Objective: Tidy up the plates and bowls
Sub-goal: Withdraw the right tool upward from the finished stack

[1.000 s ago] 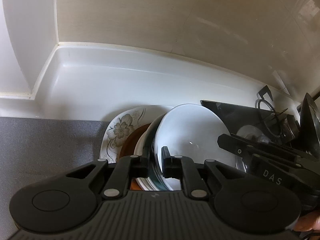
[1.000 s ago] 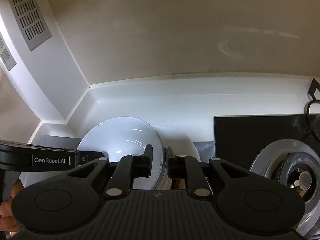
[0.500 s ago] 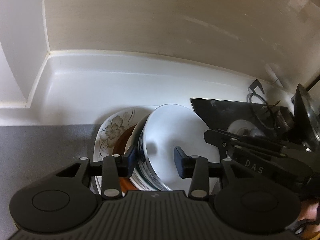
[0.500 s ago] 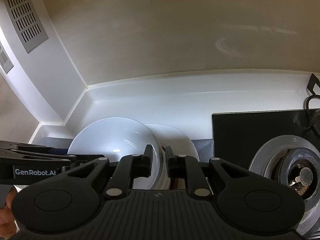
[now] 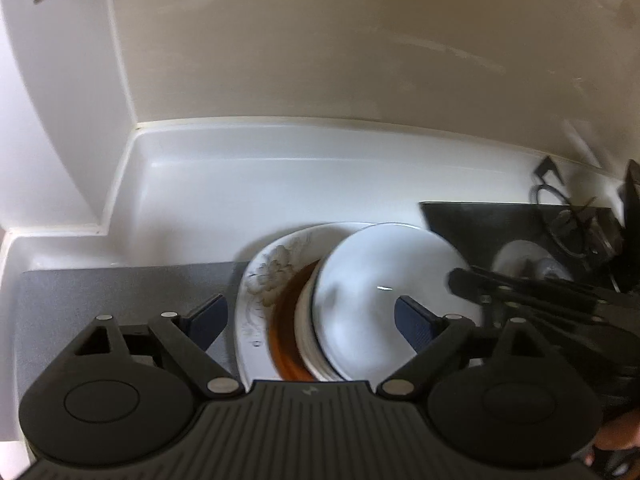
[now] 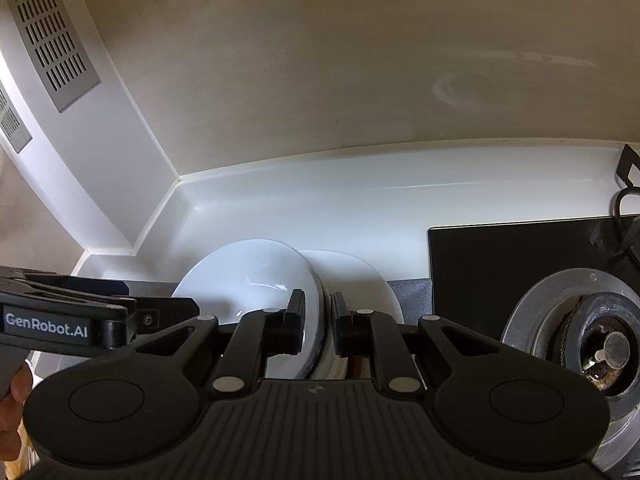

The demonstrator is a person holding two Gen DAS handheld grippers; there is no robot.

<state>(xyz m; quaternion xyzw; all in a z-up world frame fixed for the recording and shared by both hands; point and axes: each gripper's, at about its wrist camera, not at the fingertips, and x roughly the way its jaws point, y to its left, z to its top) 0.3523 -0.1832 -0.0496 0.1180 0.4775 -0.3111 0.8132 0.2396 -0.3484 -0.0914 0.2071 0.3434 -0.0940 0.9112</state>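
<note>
A stack of dishes stands on the grey counter (image 5: 120, 292): a floral plate (image 5: 268, 276) at the bottom, a brown dish (image 5: 286, 320), white bowls, and a white bowl (image 5: 380, 280) on top. My left gripper (image 5: 310, 320) is open wide, its fingers either side of the stack and touching nothing. My right gripper (image 6: 318, 320) is shut on the rim of the top white bowl (image 6: 256, 276). The floral plate's white edge (image 6: 360, 276) shows behind it.
A black gas hob (image 6: 520, 260) with a burner (image 6: 600, 344) lies right of the stack. A white upstand and beige wall close the back; a wall corner with a vent (image 6: 52, 36) stands at left. The left gripper's body (image 6: 60, 316) reaches in at left.
My left gripper has opened from shut on the bowl rim to wide open and drawn back and left. The right gripper has kept its grip on the bowl.
</note>
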